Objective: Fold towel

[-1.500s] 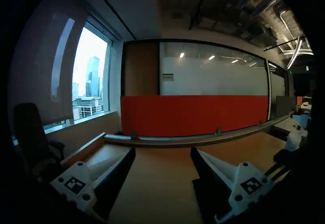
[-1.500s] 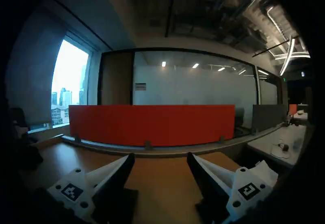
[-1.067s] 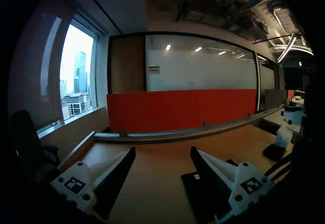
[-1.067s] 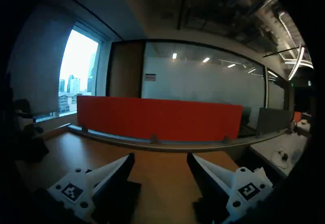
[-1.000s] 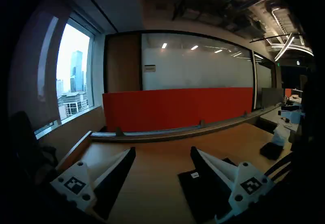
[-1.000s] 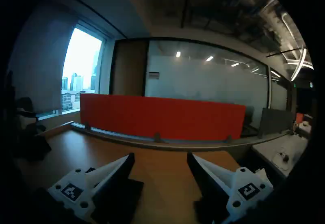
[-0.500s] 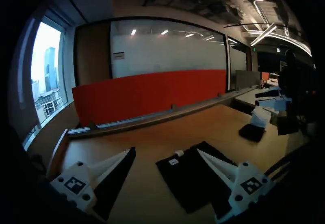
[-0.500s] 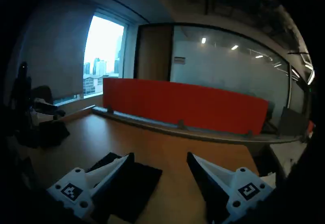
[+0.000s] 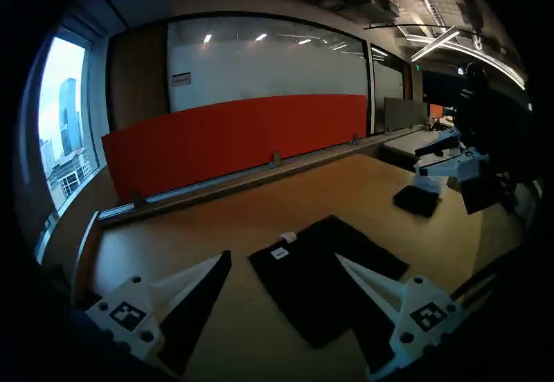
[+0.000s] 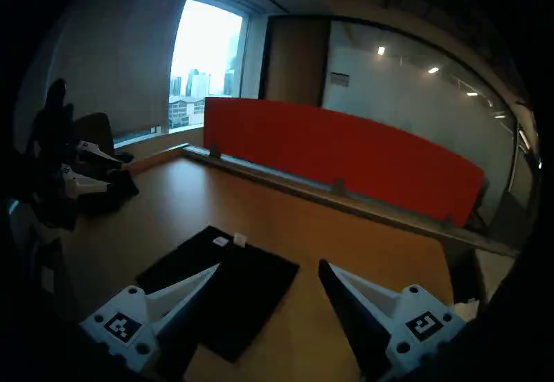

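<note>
The towel [image 9: 315, 282], a dark cloth with a small white tag [image 9: 280, 252] near its far edge, lies spread flat on the wooden desk [image 9: 228, 219], short of the red divider [image 9: 235, 140]. This flat lay exposes its edges and corners for pickup. The left gripper [image 9: 282, 257] hovers above the near-left part of the cloth with its fingers released and wide apart, gripping nothing. The right gripper [image 10: 270, 266] hovers over the opposite side in the same released state, also empty. Each gripper appears well off across the desk in the other's view, so the two flank the towel. This placement probably assigns one corner to each. The spread fingers leave room to straddle a cloth edge. No fold is formed yet.
</note>
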`<action>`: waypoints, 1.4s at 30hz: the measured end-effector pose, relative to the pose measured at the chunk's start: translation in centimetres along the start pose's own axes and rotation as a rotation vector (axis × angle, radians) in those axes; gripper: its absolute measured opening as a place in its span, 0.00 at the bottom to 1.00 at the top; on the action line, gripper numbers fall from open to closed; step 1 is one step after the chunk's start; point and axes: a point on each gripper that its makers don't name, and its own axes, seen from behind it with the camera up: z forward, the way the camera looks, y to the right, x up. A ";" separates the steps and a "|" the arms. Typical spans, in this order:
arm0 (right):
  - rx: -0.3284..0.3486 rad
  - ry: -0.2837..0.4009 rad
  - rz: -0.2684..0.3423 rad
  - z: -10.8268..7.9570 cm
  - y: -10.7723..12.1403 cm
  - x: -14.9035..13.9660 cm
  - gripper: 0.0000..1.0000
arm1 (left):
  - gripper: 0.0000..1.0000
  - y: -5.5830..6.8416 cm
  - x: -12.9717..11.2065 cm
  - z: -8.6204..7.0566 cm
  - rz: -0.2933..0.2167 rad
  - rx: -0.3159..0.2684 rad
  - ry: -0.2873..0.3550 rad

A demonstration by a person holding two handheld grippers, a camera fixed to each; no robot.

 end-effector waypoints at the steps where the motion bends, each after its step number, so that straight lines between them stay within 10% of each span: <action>1: 0.003 -0.008 -0.003 0.1 -0.2 -0.4 1.00 | 1.00 0.1 -0.4 0.1 0.001 -0.002 -0.005; 42: 0.175 -0.325 -0.077 5.8 -6.6 -19.6 1.00 | 1.00 5.6 -18.5 5.7 0.062 -0.146 -0.316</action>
